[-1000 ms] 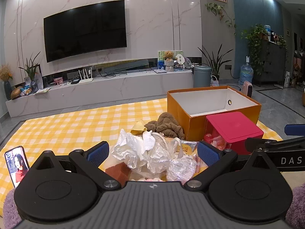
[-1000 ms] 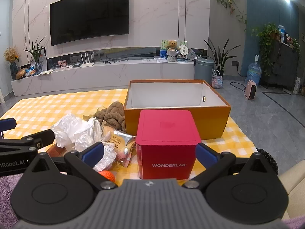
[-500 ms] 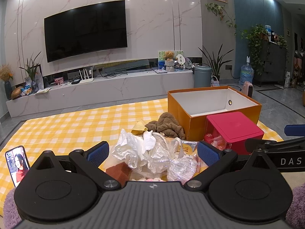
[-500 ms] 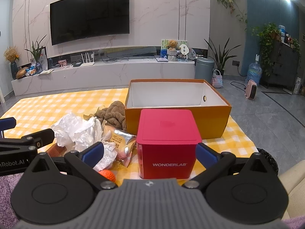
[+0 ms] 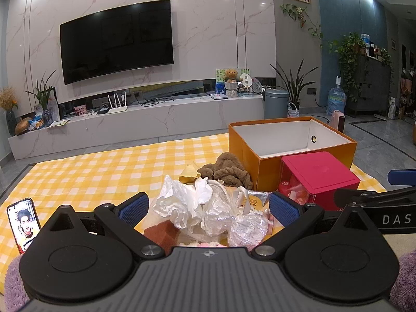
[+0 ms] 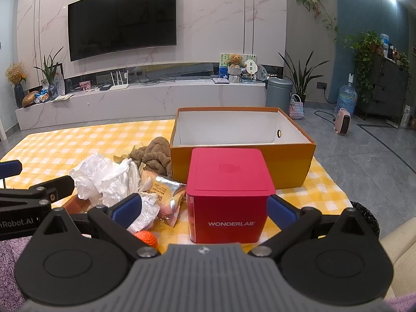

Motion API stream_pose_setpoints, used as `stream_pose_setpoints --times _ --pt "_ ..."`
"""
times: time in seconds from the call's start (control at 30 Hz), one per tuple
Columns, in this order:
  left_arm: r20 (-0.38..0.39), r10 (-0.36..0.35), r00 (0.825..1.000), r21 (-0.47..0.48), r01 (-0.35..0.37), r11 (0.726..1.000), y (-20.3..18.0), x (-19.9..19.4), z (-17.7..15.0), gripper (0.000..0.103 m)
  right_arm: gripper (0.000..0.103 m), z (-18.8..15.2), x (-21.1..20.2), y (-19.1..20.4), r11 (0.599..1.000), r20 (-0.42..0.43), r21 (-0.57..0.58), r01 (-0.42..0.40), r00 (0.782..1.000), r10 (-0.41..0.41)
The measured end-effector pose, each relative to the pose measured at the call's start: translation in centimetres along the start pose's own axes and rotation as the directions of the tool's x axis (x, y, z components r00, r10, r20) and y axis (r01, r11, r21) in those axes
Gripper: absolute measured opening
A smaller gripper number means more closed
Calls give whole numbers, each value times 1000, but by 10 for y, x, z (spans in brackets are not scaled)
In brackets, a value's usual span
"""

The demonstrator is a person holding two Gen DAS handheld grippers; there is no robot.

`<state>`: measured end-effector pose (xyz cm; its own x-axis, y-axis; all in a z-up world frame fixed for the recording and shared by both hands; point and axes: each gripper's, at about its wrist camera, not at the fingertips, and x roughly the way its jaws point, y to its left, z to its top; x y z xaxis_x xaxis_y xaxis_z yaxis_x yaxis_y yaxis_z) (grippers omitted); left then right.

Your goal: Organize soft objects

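Our left gripper has its blue pads spread wide with nothing between them, and it hangs just short of the heap of soft things. Straight ahead of it we see the crumpled white plastic bags, a brown sponge block low at their left, and a clear wrapper at their right. Beyond the bags lie the brown plush toy and a yellow cloth, both just beside the orange box.

Our right gripper is likewise spread apart and empty, its pads flanking the red cube box without touching it. To the left of that cube we see a silver snack packet and, near the left pad, a small orange ball. The orange box, open and white inside, stands right behind the cube.

Everything rests on a yellow checked cloth. A phone lies at its near left corner. Beyond the cloth there is a long marble console under a wall-mounted television, a grey bin, potted plants and a grey tiled floor.
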<state>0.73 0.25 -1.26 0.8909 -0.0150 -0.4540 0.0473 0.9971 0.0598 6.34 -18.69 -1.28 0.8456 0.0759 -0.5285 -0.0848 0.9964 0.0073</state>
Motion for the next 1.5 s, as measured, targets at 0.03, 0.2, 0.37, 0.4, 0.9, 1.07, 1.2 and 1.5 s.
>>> stream_pose_setpoints --times 0.03,0.2,0.37,0.4,0.9,1.07,1.2,1.5 --pt "0 0 1000 0 0 1000 0 0 0 103 100 0 0 0 1000 0 0 0 1000 0" --pt "0 1 1000 0 -1 1000 0 0 0 103 100 0 0 0 1000 0 0 0 1000 0" --pt "0 1 1000 1 -1 1000 0 0 0 103 100 0 0 0 1000 -2 0 0 1000 0" --pt "-1 0 1000 0 0 1000 1 0 0 103 100 0 0 0 1000 -2 0 0 1000 0" --pt "-50 3 999 -18 -4 1000 10 11 -11 103 100 -5 12 3 1000 -43 -1 -7 999 7" --pt "-84 2 996 -32 -5 999 16 20 -12 103 100 -4 20 9 1000 -70 -19 -5 998 4" --pt "-123 -5 992 -39 0 999 21 29 -15 103 100 -6 32 15 999 -104 -41 -16 995 11" --pt "-214 -36 976 -58 24 998 37 50 -21 103 98 -8 56 33 992 -152 -107 -60 987 43"
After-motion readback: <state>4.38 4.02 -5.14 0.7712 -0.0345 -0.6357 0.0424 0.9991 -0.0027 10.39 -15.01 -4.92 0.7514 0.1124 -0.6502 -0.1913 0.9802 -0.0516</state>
